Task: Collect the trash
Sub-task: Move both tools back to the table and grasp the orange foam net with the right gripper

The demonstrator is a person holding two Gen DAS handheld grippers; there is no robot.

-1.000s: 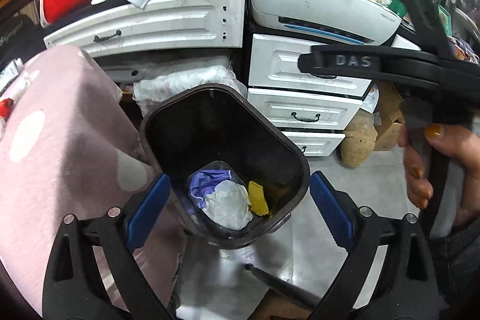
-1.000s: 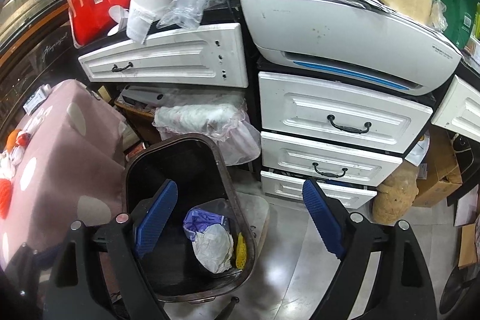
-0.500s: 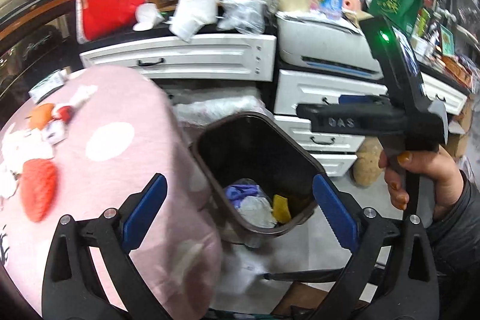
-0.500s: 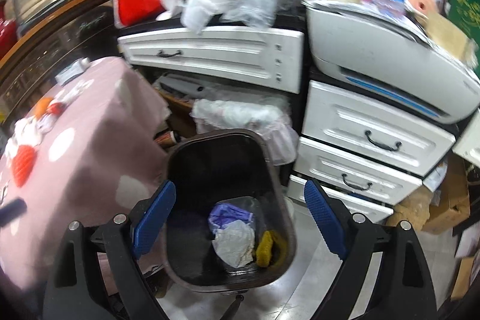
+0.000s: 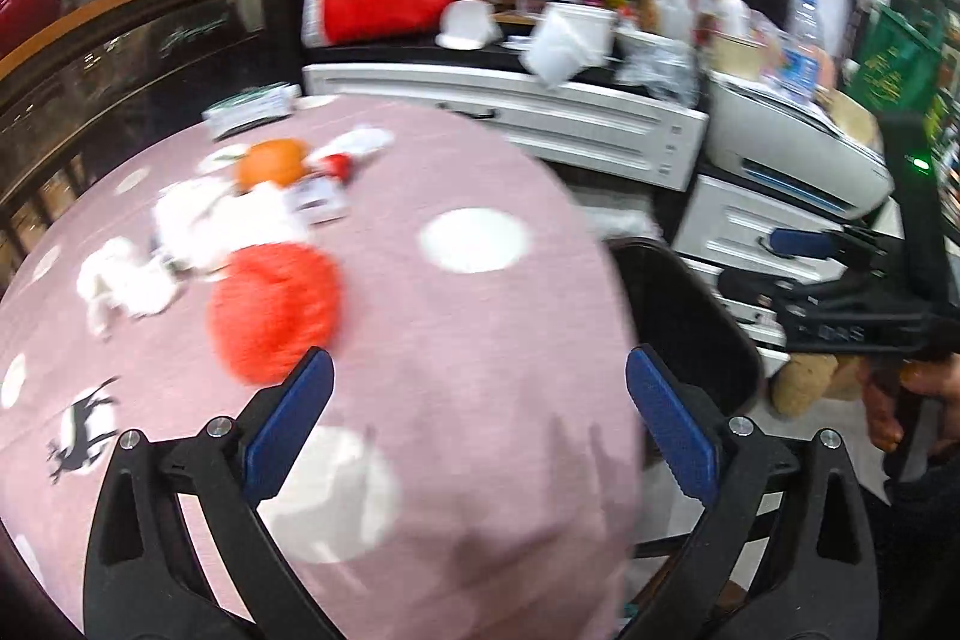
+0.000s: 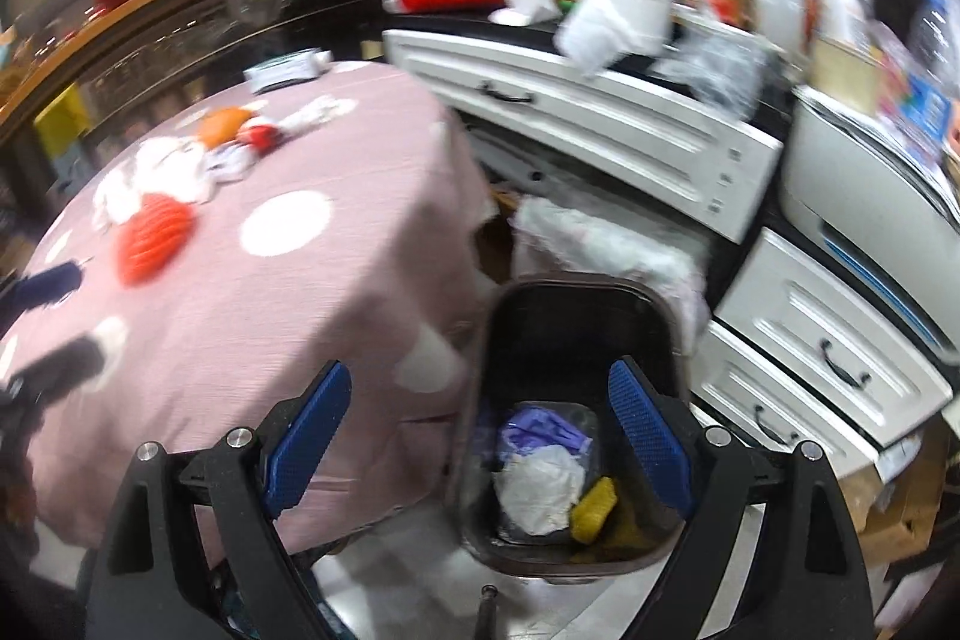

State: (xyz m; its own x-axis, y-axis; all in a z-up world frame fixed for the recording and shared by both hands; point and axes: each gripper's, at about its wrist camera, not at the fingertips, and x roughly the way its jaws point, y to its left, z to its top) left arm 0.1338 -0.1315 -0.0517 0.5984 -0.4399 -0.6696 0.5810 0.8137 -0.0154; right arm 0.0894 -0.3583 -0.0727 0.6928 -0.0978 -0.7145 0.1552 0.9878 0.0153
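Observation:
A dark trash bin (image 6: 576, 316) stands on the floor beside the pink table (image 6: 270, 316); it holds purple, white (image 6: 537, 484) and yellow scraps. On the table lie white crumpled tissues (image 5: 198, 226), a red ruffled piece (image 5: 276, 310), an orange fruit (image 5: 270, 160) and small wrappers (image 5: 318, 199). My left gripper (image 5: 477, 424) is open and empty above the table's near edge. My right gripper (image 6: 477, 436) is open and empty above the bin's left rim; it also shows in the left wrist view (image 5: 840, 316).
White drawer units (image 6: 828, 352) and a printer (image 5: 792, 154) stand behind the bin, with cluttered shelves above. A plastic-wrapped bundle (image 6: 600, 244) lies behind the bin. A white packet (image 5: 252, 106) sits at the table's far edge. Cardboard boxes (image 6: 900, 508) stand at right.
Both grippers swung left and up, away from over the bin toward the pink table. The trash on the table has come into view. Both stay open and empty.

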